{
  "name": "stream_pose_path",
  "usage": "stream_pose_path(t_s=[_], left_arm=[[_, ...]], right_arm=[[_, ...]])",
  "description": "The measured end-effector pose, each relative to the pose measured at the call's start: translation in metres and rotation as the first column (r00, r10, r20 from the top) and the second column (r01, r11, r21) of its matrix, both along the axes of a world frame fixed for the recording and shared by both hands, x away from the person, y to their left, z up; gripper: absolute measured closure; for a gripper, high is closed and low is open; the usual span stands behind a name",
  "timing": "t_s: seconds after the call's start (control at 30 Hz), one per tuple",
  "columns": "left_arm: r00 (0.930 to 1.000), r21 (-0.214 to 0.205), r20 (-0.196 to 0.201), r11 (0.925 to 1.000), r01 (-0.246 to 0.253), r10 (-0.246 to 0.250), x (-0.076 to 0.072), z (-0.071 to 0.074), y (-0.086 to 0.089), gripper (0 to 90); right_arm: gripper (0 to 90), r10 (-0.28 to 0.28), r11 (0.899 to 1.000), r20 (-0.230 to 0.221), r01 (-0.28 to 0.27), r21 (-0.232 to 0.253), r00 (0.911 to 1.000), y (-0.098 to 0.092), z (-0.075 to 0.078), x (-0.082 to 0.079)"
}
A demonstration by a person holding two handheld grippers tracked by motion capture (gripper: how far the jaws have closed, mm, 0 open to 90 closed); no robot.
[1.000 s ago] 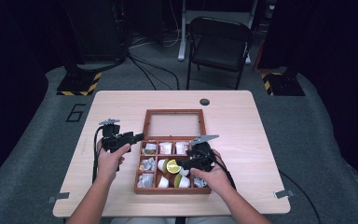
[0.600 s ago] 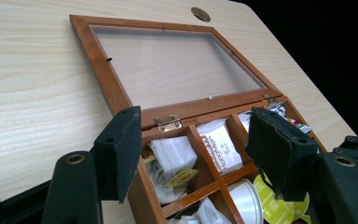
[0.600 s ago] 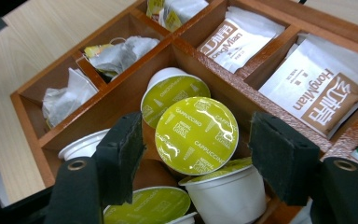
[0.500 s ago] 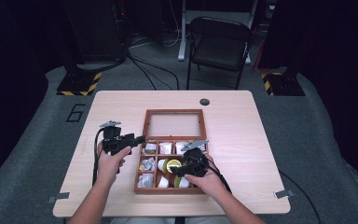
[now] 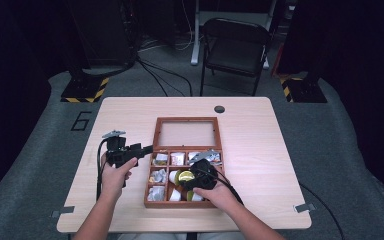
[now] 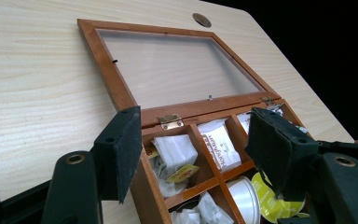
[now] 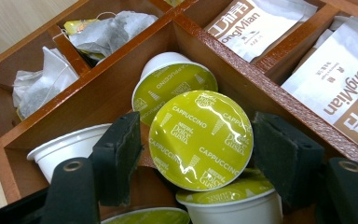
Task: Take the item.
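A wooden tea box (image 5: 152, 176) sits on the light wood surface (image 5: 270, 145), near the person's edge. Its glass lid (image 5: 186, 133) is flipped open and lies flat behind it.

The right gripper (image 7: 198, 156) is down in a middle part of the box. Its jaws have just been opening. A coffee pod with a green Cappuccino lid (image 7: 200, 140) sits between the pads. The left pad looks like it just touches the pod's edge, and there is a small gap at the right pad, so the pod is let go. It leans on other pods: one behind it (image 7: 168, 79), a white one to the left (image 7: 65, 149) and one below (image 7: 233, 205). In the high view the right gripper (image 5: 198, 176) is over the middle of the box.

The left gripper (image 6: 191, 154) is at the box's left side. Its jaws stand on either side of the box's back corner, with nothing pinched. Tea bags (image 6: 177, 154) and packets (image 6: 221, 144) lie in the small parts nearby.
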State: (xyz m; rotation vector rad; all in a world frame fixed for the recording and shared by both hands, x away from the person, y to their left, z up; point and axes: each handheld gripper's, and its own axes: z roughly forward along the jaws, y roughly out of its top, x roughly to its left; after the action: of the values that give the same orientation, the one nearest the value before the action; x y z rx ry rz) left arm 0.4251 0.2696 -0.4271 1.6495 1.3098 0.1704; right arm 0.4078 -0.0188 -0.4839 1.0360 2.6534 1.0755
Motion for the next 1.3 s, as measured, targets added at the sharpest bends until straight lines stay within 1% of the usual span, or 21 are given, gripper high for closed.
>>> stream_pose_path(t_s=[0.1, 0.13, 0.17, 0.2, 0.3, 0.47, 0.57, 0.77, 0.8, 0.87, 0.9, 0.93, 0.97, 1.0, 1.03, 1.1, 1.13, 1.2, 1.23, 1.27, 1.3], left_arm=[[1.0, -0.01, -0.006, 0.9999, -0.006, 0.006, -0.001, 0.0, 0.0, 35.5], [1.0, -0.012, -0.006, 0.9999, -0.006, 0.006, -0.001, 0.0, 0.0, 35.5], [1.0, -0.013, -0.006, 0.9999, -0.006, 0.006, -0.001, 0.0, 0.0, 35.5], [1.0, -0.013, -0.006, 0.9999, -0.006, 0.006, -0.001, 0.0, 0.0, 35.5], [1.0, -0.012, -0.007, 0.9999, -0.006, 0.006, -0.001, 0.0, 0.0, 35.5], [1.0, -0.011, -0.008, 0.9999, -0.003, 0.003, 0.0, -0.001, 0.001, 35.5], [0.9999, -0.017, -0.01, 0.9998, -0.007, 0.006, 0.0, -0.001, 0.001, 35.5], [0.9999, -0.016, -0.009, 0.9999, -0.006, 0.005, 0.0, -0.001, 0.001, 35.5], [1.0, -0.015, -0.008, 0.9999, -0.005, 0.005, 0.0, -0.001, 0.001, 35.5], [1.0, -0.017, -0.009, 0.9999, -0.004, 0.004, 0.0, -0.001, 0.001, 35.5], [1.0, -0.017, -0.009, 0.9999, -0.004, 0.004, 0.0, -0.001, 0.001, 35.5], [0.9999, -0.021, -0.011, 0.9997, -0.008, 0.008, 0.0, -0.001, 0.001, 35.5], [0.9999, -0.027, -0.011, 0.9996, -0.013, 0.013, -0.001, -0.001, 0.0, 35.5], [0.9998, -0.028, -0.013, 0.9995, -0.013, 0.012, -0.001, -0.001, 0.001, 35.5], [0.9998, -0.028, -0.013, 0.9995, -0.013, 0.012, -0.001, -0.001, 0.001, 35.5], [0.9999, -0.028, -0.009, 0.9995, -0.014, 0.013, -0.001, -0.001, 0.001, 35.5], [0.9999, -0.022, -0.011, 0.9997, -0.004, 0.004, -0.001, -0.001, 0.001, 35.5], [0.9999, -0.018, -0.01, 0.9998, -0.004, 0.004, -0.001, -0.001, 0.0, 35.5], [1.0, -0.018, -0.008, 0.9998, -0.003, 0.003, -0.001, -0.001, 0.0, 35.5], [1.0, -0.019, -0.008, 0.9998, -0.002, 0.002, -0.001, -0.001, 0.0, 35.5], [1.0, -0.019, -0.008, 0.9998, -0.002, 0.002, -0.001, -0.001, 0.0, 35.5]], right_arm=[[33.4, 0.0, 1.0, -0.011, 0.0, -0.012, 0.9999, 0.002, 0.0, 0.001], [33.5, 0.004, 1.0, 0.0, -0.004, -0.017, 1.0, 0.002, -0.001, 0.001], [33.5, 0.002, 1.0, -0.006, -0.002, -0.024, 1.0, 0.003, -0.001, 0.001], [33.6, 0.007, 1.0, 0.0, -0.007, -0.03, 1.0, 0.004, -0.001, 0.002], [33.6, 0.006, 0.999, -0.006, -0.006, -0.039, 1.0, 0.006, -0.002, 0.002], [34.1, 0.013, 0.998, 0.004, -0.013, -0.067, 0.9999, 0.008, -0.003, 0.002], [36.8, 0.025, 0.996, 0.01, -0.024, -0.083, 0.9996, 0.009, -0.003, 0.003], [37.3, 0.025, 0.997, 0.011, -0.024, -0.079, 0.9996, 0.009, -0.003, 0.002], [37.3, 0.021, 0.997, 0.006, -0.021, -0.074, 0.9998, 0.009, -0.002, 0.001], [37.4, 0.029, 0.998, 0.01, -0.029, -0.049, 0.9995, 0.008, 0.002, -0.001], [37.4, 0.029, 0.998, 0.01, -0.029, -0.049, 0.9995, 0.008, 0.002, -0.001], [37.4, 0.038, 0.999, 0.016, -0.038, -0.037, 0.9991, 0.007, 0.004, -0.001], [37.5, 0.035, 0.999, 0.01, -0.035, -0.015, 0.9993, 0.006, 0.011, -0.004], [37.5, 0.033, 0.999, 0.016, -0.033, -0.009, 0.9993, 0.005, 0.015, -0.005], [37.5, 0.033, 0.999, 0.016, -0.033, -0.009, 0.9993, 0.005, 0.015, -0.005], [37.5, 0.041, 0.999, 0.028, -0.041, 0.013, 0.9988, 0.0, 0.024, -0.006], [37.5, 0.027, 0.999, 0.037, -0.029, 0.042, 0.9989, -0.008, 0.032, -0.006], [37.5, 0.023, 0.998, 0.034, -0.025, 0.049, 0.9992, -0.011, 0.035, -0.007], [37.5, 0.017, 0.998, 0.037, -0.019, 0.055, 0.9992, -0.016, 0.039, -0.007], [37.5, 0.004, 0.998, 0.047, -0.007, 0.065, 0.9989, -0.026, 0.045, -0.006], [37.5, 0.004, 0.998, 0.047, -0.007, 0.065, 0.9989, -0.026, 0.045, -0.006]])
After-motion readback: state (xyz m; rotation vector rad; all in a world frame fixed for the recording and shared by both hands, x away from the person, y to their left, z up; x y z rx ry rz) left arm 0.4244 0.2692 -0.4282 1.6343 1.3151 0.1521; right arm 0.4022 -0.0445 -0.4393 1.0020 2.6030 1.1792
